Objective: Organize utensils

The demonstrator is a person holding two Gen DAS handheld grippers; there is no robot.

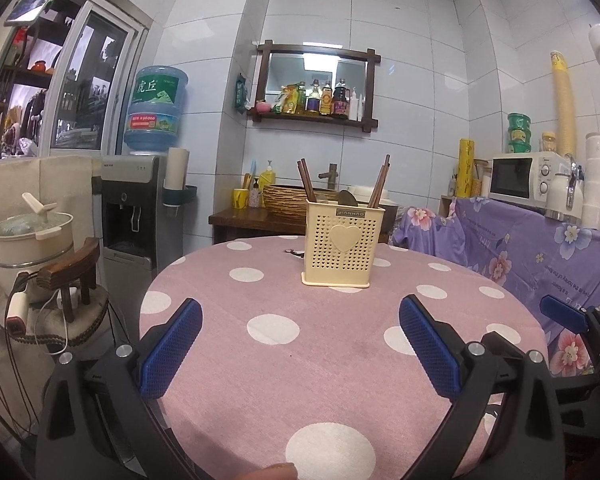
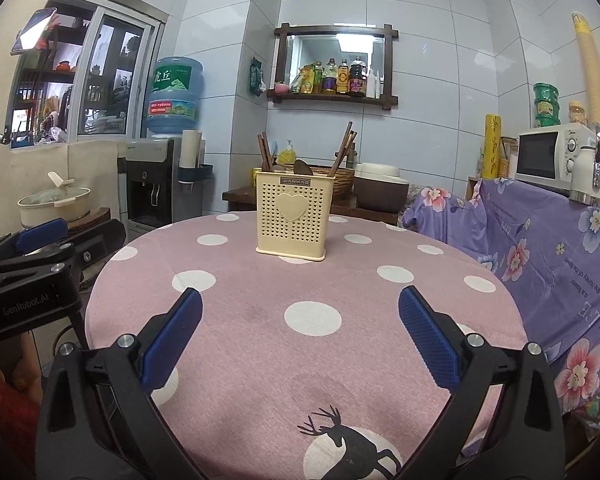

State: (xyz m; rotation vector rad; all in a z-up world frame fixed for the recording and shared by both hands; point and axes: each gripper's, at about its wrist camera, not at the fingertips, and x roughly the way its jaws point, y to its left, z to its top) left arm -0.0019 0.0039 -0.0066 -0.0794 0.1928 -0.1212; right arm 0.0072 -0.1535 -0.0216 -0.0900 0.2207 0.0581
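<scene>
A cream perforated utensil holder with a heart on its front stands upright at the far side of the round pink polka-dot table. It holds brown chopsticks and a dark spoon. It also shows in the right wrist view, with chopsticks leaning out of it. My left gripper is open and empty, well short of the holder. My right gripper is open and empty over the near half of the table. Each gripper shows at the other view's edge.
A small dark item lies on the table left of the holder. A purple floral cloth covers a counter at right, with a microwave on it. A water dispenser and a pot stand at left. A woven basket sits behind.
</scene>
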